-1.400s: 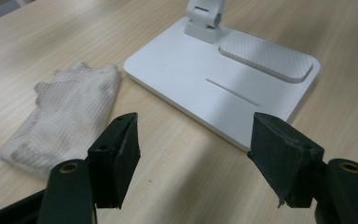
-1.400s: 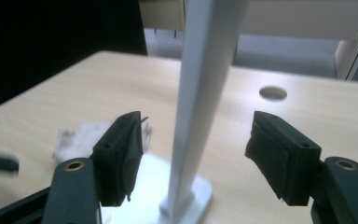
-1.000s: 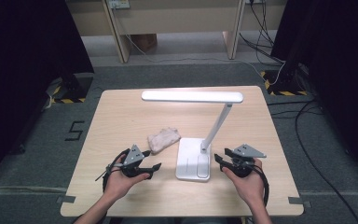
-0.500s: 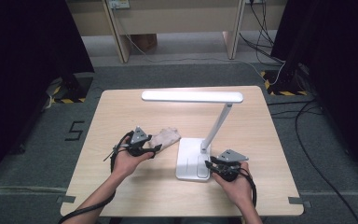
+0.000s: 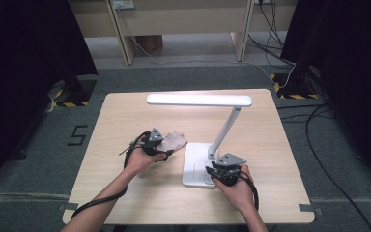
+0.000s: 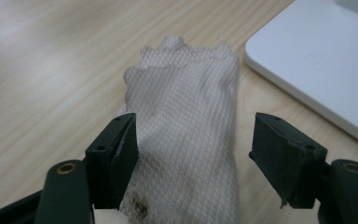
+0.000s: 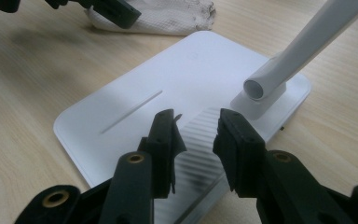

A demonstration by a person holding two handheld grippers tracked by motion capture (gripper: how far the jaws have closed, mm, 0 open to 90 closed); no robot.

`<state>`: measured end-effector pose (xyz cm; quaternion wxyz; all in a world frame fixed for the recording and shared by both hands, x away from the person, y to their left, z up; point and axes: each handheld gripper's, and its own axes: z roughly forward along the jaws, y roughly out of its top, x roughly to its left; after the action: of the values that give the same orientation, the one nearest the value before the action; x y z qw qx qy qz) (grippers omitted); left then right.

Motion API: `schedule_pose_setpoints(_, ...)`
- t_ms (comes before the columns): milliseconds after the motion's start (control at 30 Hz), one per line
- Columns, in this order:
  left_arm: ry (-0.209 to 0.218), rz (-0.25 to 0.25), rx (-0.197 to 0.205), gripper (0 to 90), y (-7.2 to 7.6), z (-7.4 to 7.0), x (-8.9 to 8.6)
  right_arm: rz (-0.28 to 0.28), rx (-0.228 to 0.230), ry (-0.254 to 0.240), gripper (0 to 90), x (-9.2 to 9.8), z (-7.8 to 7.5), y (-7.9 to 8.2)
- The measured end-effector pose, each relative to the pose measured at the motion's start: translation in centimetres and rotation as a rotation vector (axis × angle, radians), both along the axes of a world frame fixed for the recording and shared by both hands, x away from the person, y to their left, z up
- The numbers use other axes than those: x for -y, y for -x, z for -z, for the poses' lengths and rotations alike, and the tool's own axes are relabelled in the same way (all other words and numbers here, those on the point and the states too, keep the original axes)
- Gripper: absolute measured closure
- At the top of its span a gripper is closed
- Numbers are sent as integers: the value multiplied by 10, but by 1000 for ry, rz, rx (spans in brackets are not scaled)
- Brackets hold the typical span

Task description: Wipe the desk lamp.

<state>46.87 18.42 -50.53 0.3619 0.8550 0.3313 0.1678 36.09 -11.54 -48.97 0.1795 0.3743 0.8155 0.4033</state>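
Now my left claw (image 6: 193, 161) straddles the cloth (image 6: 186, 116), jaws apart; my right claw (image 7: 196, 140), jaws just reopening slightly and apart, hovers over the lamp base (image 7: 135, 112).

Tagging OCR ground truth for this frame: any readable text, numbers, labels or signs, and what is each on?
"5": black numeral on the grey floor, left of the table.
Black-and-yellow hazard stripes: floor marking, no words.
Lamp base: a faint round mark and a slot, no lettering.
Cloth: stains, no print.
Wall plate at the top of the high view: too small to read.
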Motion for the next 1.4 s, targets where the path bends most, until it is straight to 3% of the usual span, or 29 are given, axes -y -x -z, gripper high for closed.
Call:
schedule_pose_setpoints(67,-2,0,-16,324,-2,5,-1,-3,-8,-1,668,-2,2,-2)
schedule_pose_setpoints(267,15,9,-6,416,-3,8,-7,2,-23,11,714,-3,4,-4)
schedule_pose_setpoints(367,8,-9,3,520,-3,7,-9,-4,-11,19,766,-4,4,-4)
schedule_pose_setpoints(533,-31,-17,24,769,-1,5,-9,-2,-20,39,852,-5,7,-5)
schedule_pose_setpoints(633,-16,-33,9,789,1,2,-11,-3,-25,38,878,-5,6,-5)
schedule_pose_setpoints(767,48,-55,-1,795,8,-5,-17,-3,-34,28,900,-5,7,-5)
schedule_pose_setpoints(967,139,-63,9,797,24,-35,-30,5,-37,30,900,-6,6,-5)
schedule_pose_setpoints(1400,169,-26,80,796,48,-88,-40,5,-41,47,900,-7,5,-5)
